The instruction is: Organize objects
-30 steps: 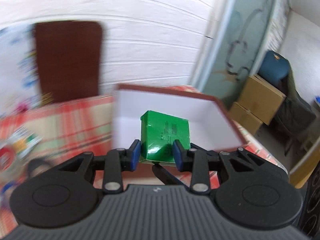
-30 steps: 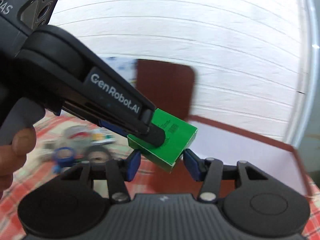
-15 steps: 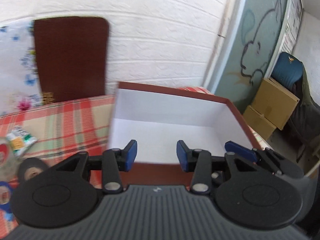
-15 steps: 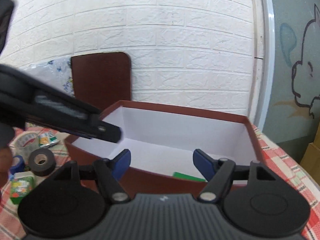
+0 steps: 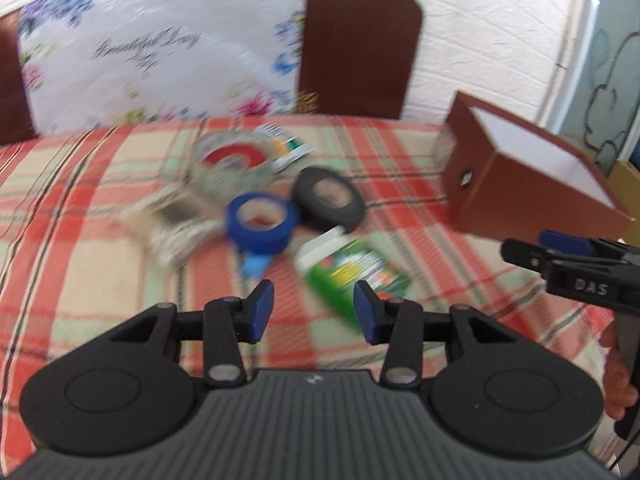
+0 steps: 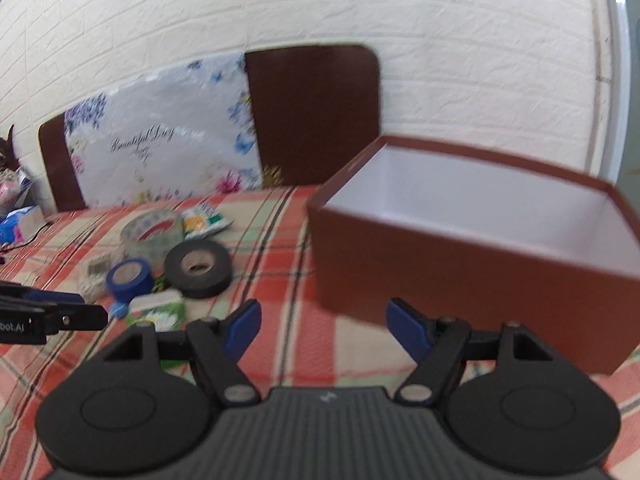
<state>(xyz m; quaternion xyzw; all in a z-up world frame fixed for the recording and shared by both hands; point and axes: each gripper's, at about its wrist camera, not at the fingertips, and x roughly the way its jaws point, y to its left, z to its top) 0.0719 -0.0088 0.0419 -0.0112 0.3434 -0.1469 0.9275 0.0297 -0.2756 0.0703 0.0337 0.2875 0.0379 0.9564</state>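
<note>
My left gripper (image 5: pixel 314 311) is open and empty above the checked cloth, facing a cluster of loose things: a green and white carton (image 5: pixel 352 270) just ahead, a blue tape roll (image 5: pixel 260 224), a black tape roll (image 5: pixel 330 200), a clear tape roll (image 5: pixel 230 162) and a small packet (image 5: pixel 286 148). My right gripper (image 6: pixel 322 326) is open and empty in front of the brown box (image 6: pixel 460 276), which has a white inside. The box also shows at the right of the left wrist view (image 5: pixel 520 196). What lies inside the box is hidden.
A brown chair back (image 5: pixel 358 44) and a floral bag (image 5: pixel 160 52) stand behind the table against a white brick wall. The right gripper's fingers (image 5: pixel 568 254) reach into the left wrist view at the right. More clutter (image 6: pixel 20 216) sits at the table's far left.
The left gripper let the green box go into the brown box and swung left to the loose things. The right gripper pulled back from the box. Both views are motion-blurred.
</note>
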